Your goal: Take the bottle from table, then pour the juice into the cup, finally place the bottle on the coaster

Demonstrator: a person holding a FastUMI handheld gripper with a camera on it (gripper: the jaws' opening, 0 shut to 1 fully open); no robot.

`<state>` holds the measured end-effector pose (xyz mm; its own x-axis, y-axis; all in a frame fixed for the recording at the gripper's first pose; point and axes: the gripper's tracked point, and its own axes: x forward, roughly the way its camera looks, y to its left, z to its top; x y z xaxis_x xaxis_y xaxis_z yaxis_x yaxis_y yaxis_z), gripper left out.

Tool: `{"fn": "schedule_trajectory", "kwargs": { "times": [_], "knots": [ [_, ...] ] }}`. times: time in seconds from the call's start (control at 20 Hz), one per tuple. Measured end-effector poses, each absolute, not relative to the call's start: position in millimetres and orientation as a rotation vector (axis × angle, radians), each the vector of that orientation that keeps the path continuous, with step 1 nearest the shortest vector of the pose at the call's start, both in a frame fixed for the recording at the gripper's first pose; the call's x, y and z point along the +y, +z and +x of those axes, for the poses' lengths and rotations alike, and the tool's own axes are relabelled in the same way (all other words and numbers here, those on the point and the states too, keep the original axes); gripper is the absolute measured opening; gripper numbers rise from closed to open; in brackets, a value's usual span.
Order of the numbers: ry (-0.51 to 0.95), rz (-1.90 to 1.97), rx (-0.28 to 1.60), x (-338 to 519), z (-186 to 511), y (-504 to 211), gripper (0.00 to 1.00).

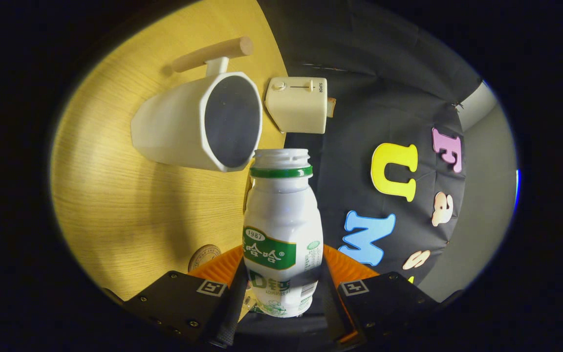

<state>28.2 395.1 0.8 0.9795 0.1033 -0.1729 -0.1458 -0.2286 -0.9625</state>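
Observation:
My gripper (281,288) is shut on a white plastic bottle (281,230) with a green label and green neck ring, its cap off and mouth open. Both fingers press on the bottle's lower body. The whole view is rolled sideways, so the bottle is tilted over with its mouth right beside the rim of a white cup (198,122) with a dark inside and a wooden handle. The mouth sits just at the cup's lip. A round wooden coaster (203,256) peeks out on the table next to the left finger. No stream of juice is visible.
The yellow wooden table (115,195) carries the cup and a cream toaster (297,105) just beyond the cup. The booth's black cloth wall stands behind the table's edge.

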Motion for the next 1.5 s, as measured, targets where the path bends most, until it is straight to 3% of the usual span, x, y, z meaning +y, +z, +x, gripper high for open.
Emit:
{"fn": "schedule_trajectory", "kwargs": {
  "times": [1.5],
  "knots": [
    [0.197,-1.910,-0.026,402,28,26,0.70]
  ]
}}
